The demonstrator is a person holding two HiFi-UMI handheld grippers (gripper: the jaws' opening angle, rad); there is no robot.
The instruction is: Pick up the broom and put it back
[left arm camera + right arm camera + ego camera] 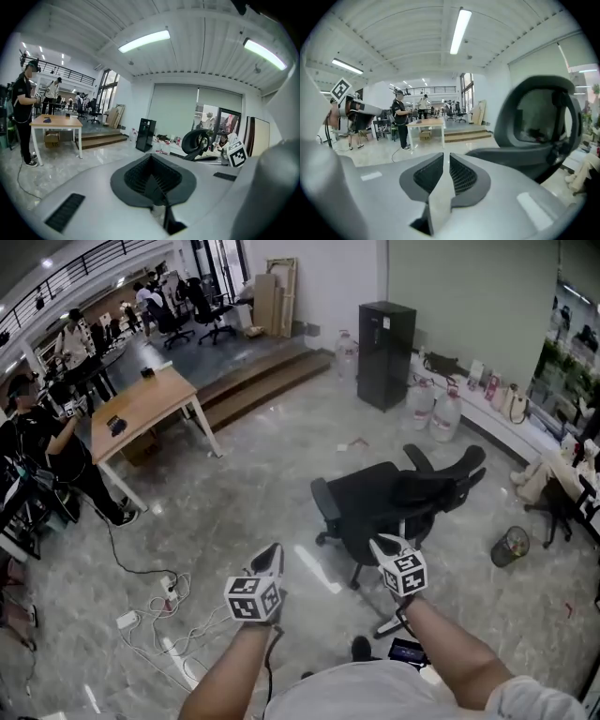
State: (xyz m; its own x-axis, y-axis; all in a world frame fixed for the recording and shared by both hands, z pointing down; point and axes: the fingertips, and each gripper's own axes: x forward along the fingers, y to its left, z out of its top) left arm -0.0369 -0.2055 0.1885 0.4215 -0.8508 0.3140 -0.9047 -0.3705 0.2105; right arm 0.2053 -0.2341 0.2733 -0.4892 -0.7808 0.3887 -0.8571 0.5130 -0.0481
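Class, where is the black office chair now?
Head view, right of centre: the black office chair stands just beyond the right tongs, a wire bin to its right.

An open-plan office is indicated by a black office chair [394, 498], a wooden desk [141, 409] and more swivel chairs [202, 307].

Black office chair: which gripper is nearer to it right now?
Right. The right gripper is just short of the chair; the left gripper is farther off to its left.

- No text, number or brand was legible.
- The marker cubes [253, 599] on the left gripper [273, 555] and the right gripper [383, 546] showed only black-and-white square patterns.
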